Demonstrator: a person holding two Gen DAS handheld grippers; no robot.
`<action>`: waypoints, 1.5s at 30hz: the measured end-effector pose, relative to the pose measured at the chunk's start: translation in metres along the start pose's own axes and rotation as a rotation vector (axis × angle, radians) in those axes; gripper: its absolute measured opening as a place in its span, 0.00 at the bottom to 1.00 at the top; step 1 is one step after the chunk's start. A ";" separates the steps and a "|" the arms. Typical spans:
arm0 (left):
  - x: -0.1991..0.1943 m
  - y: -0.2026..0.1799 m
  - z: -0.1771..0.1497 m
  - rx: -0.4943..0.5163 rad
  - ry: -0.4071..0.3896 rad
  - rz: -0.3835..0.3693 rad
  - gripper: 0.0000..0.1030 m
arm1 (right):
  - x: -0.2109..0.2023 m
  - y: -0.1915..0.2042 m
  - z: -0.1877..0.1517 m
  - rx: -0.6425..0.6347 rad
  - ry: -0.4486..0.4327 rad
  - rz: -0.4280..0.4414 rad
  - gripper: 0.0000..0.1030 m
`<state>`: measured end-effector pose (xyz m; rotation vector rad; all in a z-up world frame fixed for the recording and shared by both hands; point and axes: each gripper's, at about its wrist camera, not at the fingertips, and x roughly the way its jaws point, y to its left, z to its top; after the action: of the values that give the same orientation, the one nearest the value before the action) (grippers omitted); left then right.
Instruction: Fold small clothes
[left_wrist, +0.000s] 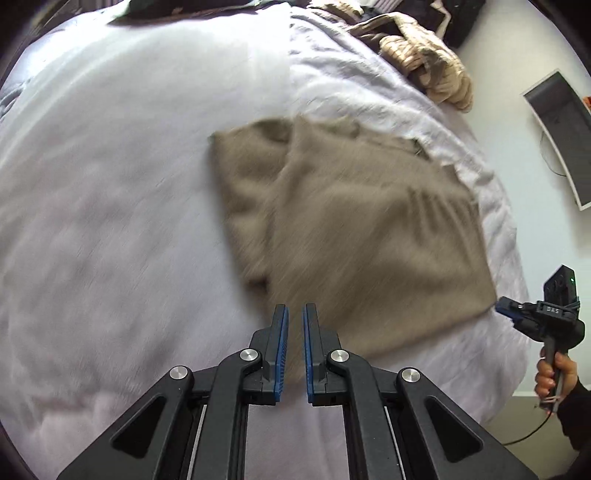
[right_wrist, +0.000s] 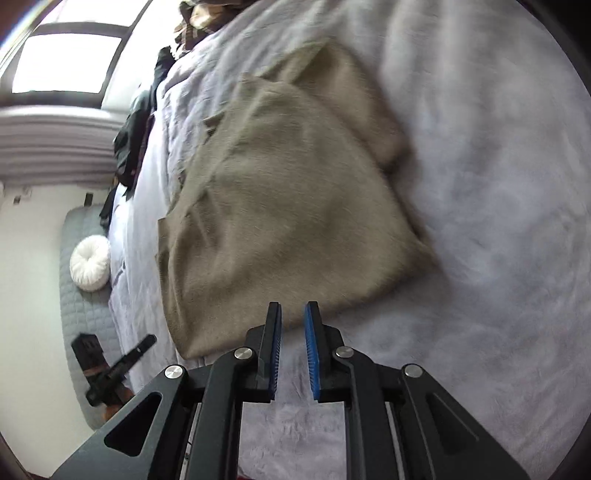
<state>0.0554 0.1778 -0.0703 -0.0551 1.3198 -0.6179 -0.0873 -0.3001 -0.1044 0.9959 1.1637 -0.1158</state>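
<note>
The bed (left_wrist: 110, 184), covered by a pale lilac sheet, fills most of both wrist views and serves as the landmark for everything else. On it, toward its right-hand edge as the left wrist camera sees it, lies the beige garment (left_wrist: 351, 229), folded into a rough rectangle with one layer overlapping another along a diagonal edge; it rests flat on the sheet and nothing grips it. The right wrist view shows the same garment (right_wrist: 280, 199) near the bed's edge, with the floor beyond. At the far end of the bed sits a heap of cream and dark clothes (left_wrist: 424, 62), well apart from the beige piece. Off the bed, on the floor, a grey quilted mat (right_wrist: 79, 295) carries a round white cushion (right_wrist: 90, 264). The left gripper (left_wrist: 294, 314) hangs above the near edge of the garment, its blue pads drawn close with only a narrow slit between them and nothing in that slit. The right gripper (right_wrist: 293, 314) hangs over the sheet just at the garment's near edge, its jaws slightly parted and empty. In the left wrist view that right gripper (left_wrist: 508, 308) appears beside the bed's edge, its handle clasped by the person's hand (left_wrist: 554, 376).
</note>
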 end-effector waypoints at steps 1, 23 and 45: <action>0.008 -0.006 0.009 0.006 -0.008 0.011 0.08 | 0.007 0.007 0.007 -0.014 0.002 -0.002 0.15; 0.037 0.013 0.012 -0.050 0.020 0.182 0.08 | 0.029 -0.012 0.049 0.011 0.003 -0.123 0.10; -0.017 -0.037 -0.044 -0.114 0.097 0.198 0.08 | -0.013 0.031 -0.022 -0.021 0.055 -0.053 0.10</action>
<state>-0.0012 0.1682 -0.0529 0.0131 1.4339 -0.3810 -0.0918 -0.2711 -0.0769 0.9548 1.2398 -0.1185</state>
